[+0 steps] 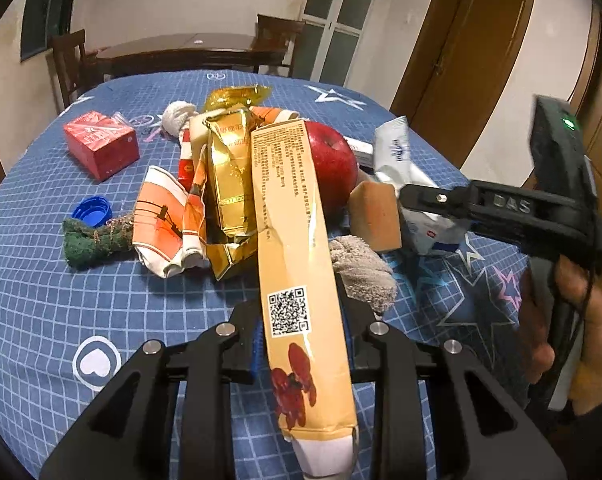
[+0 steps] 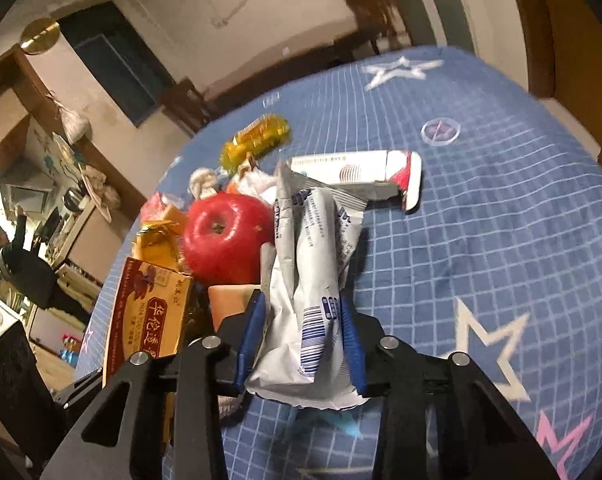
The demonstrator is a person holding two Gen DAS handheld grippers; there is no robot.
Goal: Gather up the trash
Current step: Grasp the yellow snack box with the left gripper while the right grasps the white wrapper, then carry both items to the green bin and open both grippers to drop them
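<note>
My left gripper (image 1: 301,320) is shut on a long tan flat carton (image 1: 289,208) with a QR code, which sticks out forward over the trash pile. The same carton (image 2: 149,312) shows at the left of the right wrist view. My right gripper (image 2: 305,328) has its blue pads (image 2: 257,320) pressed on both sides of a crumpled white wrapper (image 2: 313,248). In the left wrist view the right gripper (image 1: 417,196) comes in from the right, beside the white wrapper (image 1: 393,152). A hand (image 1: 581,300) holds its handle.
On the blue checked tablecloth (image 1: 61,320) lie a red apple (image 1: 333,160), gold foil bag (image 1: 229,176), crushed orange paper cup (image 1: 161,220), red box (image 1: 101,144), blue cap (image 1: 93,210), green scrubber (image 1: 93,240), grey cloth (image 1: 361,268), tan block (image 1: 375,216) and white tube box (image 2: 357,172).
</note>
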